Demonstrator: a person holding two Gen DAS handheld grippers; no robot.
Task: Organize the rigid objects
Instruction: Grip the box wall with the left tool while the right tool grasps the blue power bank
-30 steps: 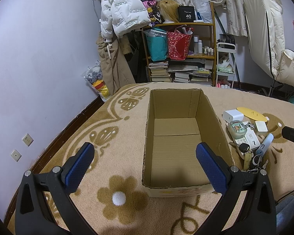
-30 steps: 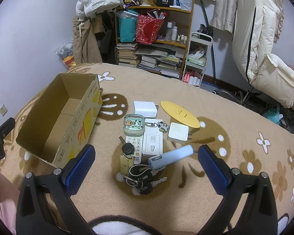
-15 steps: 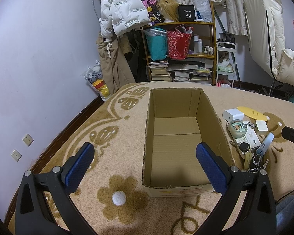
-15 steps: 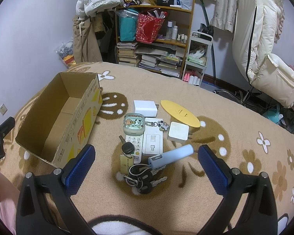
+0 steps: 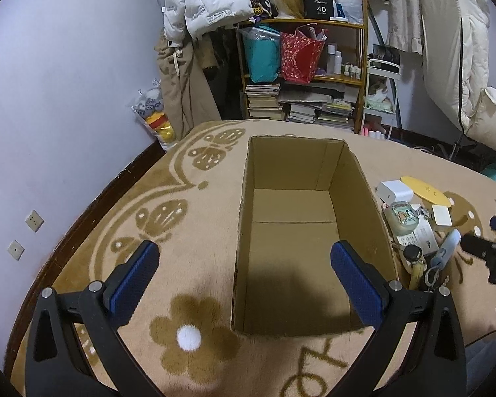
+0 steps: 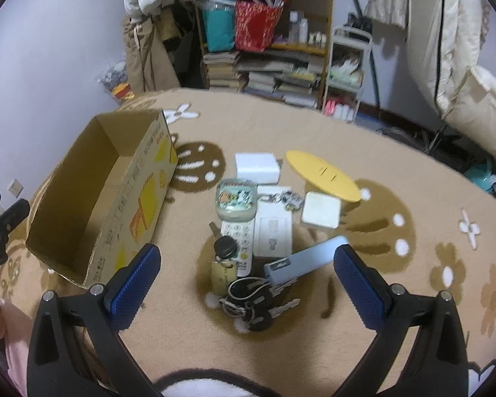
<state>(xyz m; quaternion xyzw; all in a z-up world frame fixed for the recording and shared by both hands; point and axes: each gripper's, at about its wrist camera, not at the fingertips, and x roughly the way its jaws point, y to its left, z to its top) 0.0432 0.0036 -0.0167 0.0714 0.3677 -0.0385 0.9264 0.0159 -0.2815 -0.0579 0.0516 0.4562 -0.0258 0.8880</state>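
The cardboard box (image 5: 306, 241) lies empty on the brown flower-patterned blanket (image 6: 396, 281), and every item to be sorted sits in a tight cluster just to its right. The left hand-held gripper (image 5: 244, 274) hovers over the near end of the box with its jaws spread wide and nothing between them; the right hand-held gripper (image 6: 246, 278) hangs above the near edge of the cluster, likewise wide open and empty. Between its blue pads lie the pale blue power bank (image 6: 306, 261), partly resting on a bunch of keys (image 6: 258, 301), with a white remote (image 6: 238, 241) and a tagged black fob (image 6: 226, 248) just left of it. Farther off are a cartoon-printed case (image 6: 236, 200), a white charger (image 6: 257, 168), a white square adapter (image 6: 321, 212) and a yellow oval board (image 6: 324, 175). The main risk, as I judge it, is crowding: closing on the power bank could snag the key ring beneath it, so keys drag up and drop short of the box. The smooth, rounded bank may also twist out of the pads if gripped near one end, and the soft blanket gives little firm backing for scooping flat pieces.
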